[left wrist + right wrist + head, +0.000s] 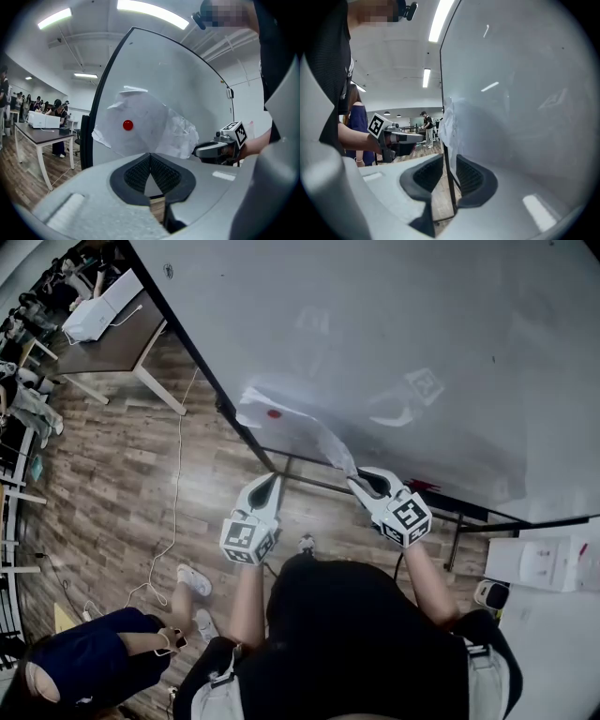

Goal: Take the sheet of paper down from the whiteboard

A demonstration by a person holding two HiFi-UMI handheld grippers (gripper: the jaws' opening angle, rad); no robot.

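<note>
- Currently the sheet of paper hangs at the whiteboard's lower left corner, and its left side laps over the black frame of the left edge.
- One red magnet pins the sheet to the board near that edge.
- From the magnet toward the bottom edge, the sheet is crumpled and lifted off the board, drawn out in a ridge that ends at the right gripper.
- That gripper sits at the bottom edge of the board, and its pads are closed to a narrow gap on the bunched lower corner of the sheet.
- From its own view the sheet is seen nearly edge-on, running down between the two pads beside the dark frame.
- Just beside it, off the lower left corner, the left gripper points toward the sheet without touching it; its jaws are pressed together with nothing between them.
- Well apart from the board, a table carries a white box, and a cable trails over the wooden floor.
- A seated person in dark blue is at the lower left of the head view.
</note>
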